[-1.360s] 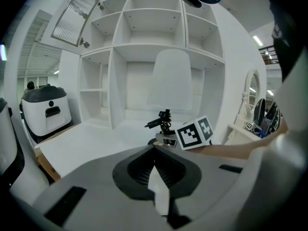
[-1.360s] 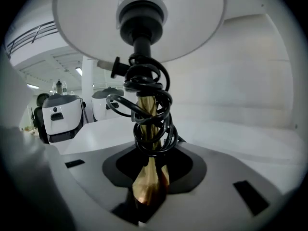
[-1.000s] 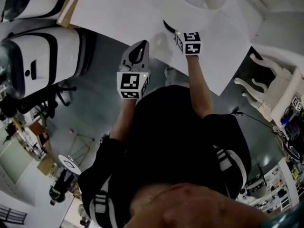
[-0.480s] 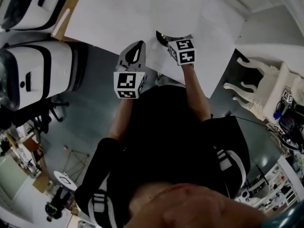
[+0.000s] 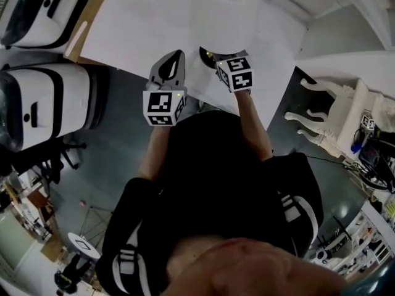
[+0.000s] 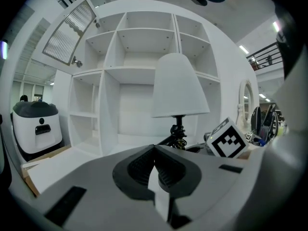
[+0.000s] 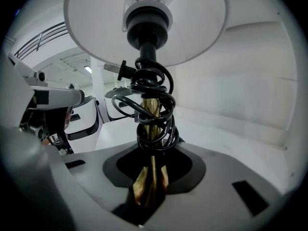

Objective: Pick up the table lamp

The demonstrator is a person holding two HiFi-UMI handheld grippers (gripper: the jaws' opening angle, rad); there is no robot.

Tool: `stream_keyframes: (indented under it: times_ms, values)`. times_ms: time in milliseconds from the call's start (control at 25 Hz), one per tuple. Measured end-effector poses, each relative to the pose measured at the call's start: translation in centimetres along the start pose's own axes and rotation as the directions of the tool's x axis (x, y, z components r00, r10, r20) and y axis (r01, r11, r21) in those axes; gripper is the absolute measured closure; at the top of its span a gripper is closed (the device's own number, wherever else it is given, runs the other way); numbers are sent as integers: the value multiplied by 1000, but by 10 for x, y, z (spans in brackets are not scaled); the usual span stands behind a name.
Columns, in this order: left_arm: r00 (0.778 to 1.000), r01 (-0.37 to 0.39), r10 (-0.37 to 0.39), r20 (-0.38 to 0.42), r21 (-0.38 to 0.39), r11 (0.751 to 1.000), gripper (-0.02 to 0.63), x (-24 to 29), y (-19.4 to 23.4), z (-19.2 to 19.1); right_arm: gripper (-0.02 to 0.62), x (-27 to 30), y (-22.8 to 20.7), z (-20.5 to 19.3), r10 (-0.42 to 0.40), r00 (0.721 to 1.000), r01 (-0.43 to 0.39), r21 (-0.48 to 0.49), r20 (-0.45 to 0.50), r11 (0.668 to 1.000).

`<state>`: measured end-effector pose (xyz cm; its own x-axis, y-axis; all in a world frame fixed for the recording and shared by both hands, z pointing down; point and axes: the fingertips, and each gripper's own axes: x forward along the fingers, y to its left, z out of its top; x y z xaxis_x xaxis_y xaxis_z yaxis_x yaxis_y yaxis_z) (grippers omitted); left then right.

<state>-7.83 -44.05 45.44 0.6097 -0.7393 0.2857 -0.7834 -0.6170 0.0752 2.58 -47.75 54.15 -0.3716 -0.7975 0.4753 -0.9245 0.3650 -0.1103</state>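
Observation:
The table lamp (image 5: 225, 11) has a white cone shade, a brass stem (image 7: 153, 129) and a black cord (image 7: 154, 100) coiled round that stem. My right gripper (image 7: 150, 179) is shut on the lower stem; in the head view its marker cube (image 5: 236, 73) sits just below the shade, and the jaw tips are hidden under it. My left gripper (image 5: 174, 57) hovers to the lamp's left, apart from it. Its jaws (image 6: 155, 158) are shut with nothing between them. From the left gripper view the lamp (image 6: 179, 88) stands ahead, in front of the shelves.
A white shelf unit (image 6: 125, 57) with open compartments stands behind the lamp on the white table (image 5: 142, 23). Two white-and-black machines (image 5: 49, 103) stand at the left. An ornate white furniture piece (image 5: 336, 113) is at the right.
Both grippers have shifted up the head view picture. The lamp has come along with the right gripper, its shade now nearer the picture's middle top.

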Motion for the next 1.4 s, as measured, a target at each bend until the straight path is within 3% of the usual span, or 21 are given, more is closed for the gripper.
stream_keyframes:
  times_ms: [320,640,1400]
  values:
    - [999,8,-8,43,8,1000,597,10,-1,26,477,-22,1,24,25,1000,-25,15,-2,1000]
    - [997,18,-18,73,3,1000,597,17,-4,47,477,-48,7,51,35,999,-35,-30,1,999]
    - [997,11,-11,81,0,1000,597,18,2,51,477,-63,23,85,95,992,-90,-56,80,994]
